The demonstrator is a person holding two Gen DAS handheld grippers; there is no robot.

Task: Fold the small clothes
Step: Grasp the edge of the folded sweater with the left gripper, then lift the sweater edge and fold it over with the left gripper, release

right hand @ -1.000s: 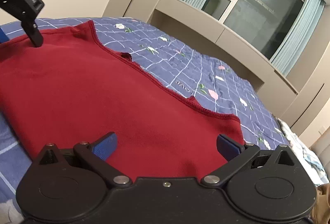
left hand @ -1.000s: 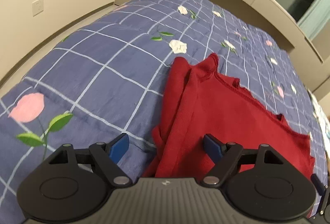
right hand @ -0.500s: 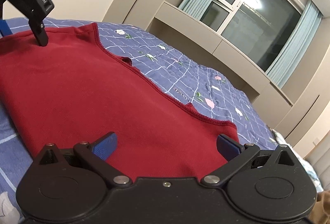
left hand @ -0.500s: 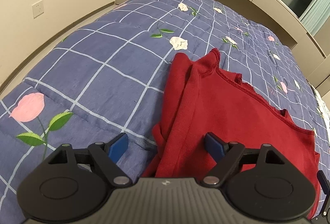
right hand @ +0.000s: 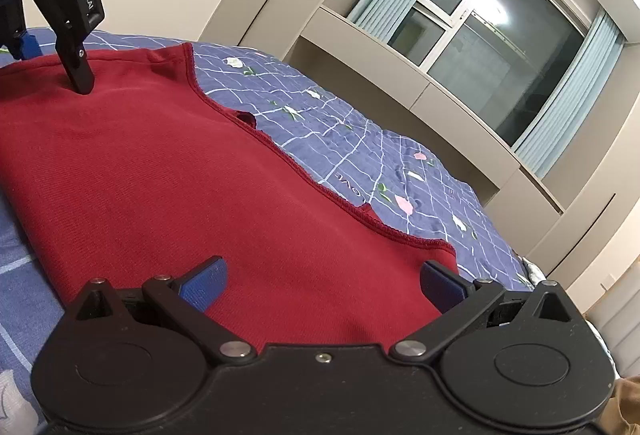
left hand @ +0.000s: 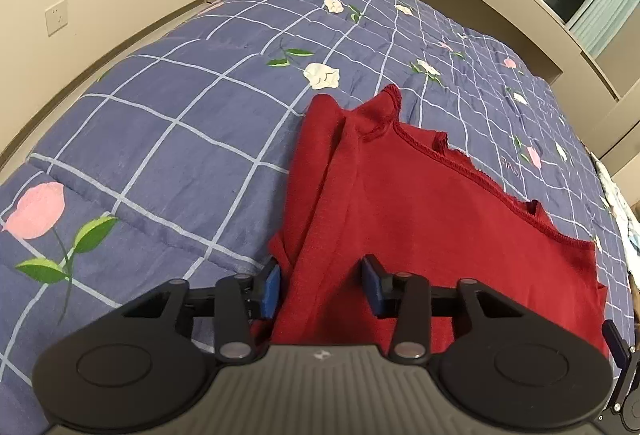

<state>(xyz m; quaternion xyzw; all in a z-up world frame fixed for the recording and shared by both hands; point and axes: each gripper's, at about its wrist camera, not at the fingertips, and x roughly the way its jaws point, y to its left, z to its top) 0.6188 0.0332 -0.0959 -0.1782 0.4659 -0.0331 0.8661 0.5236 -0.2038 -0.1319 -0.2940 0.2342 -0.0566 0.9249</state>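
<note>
A dark red knit garment (left hand: 420, 211) lies spread on the bed, its left side bunched in folds; it fills the right wrist view (right hand: 168, 171) too. My left gripper (left hand: 320, 285) is open, its jaws partly closed in, straddling the garment's near left edge. My right gripper (right hand: 322, 281) is wide open over the garment's near right edge, holding nothing. The left gripper's finger (right hand: 76, 71) shows in the right wrist view, pressing on the cloth at the far left.
The bed has a blue checked quilt (left hand: 168, 107) with flower prints. A beige wall with a socket (left hand: 56, 17) is at left. A shelf ledge and window (right hand: 480, 47) with curtains stand beyond the bed. The right gripper's tip (left hand: 616, 347) shows at the lower right.
My left gripper's jaws have narrowed around the garment's folded left edge and moved forward over it. My right gripper has stayed wide open and shifted slightly.
</note>
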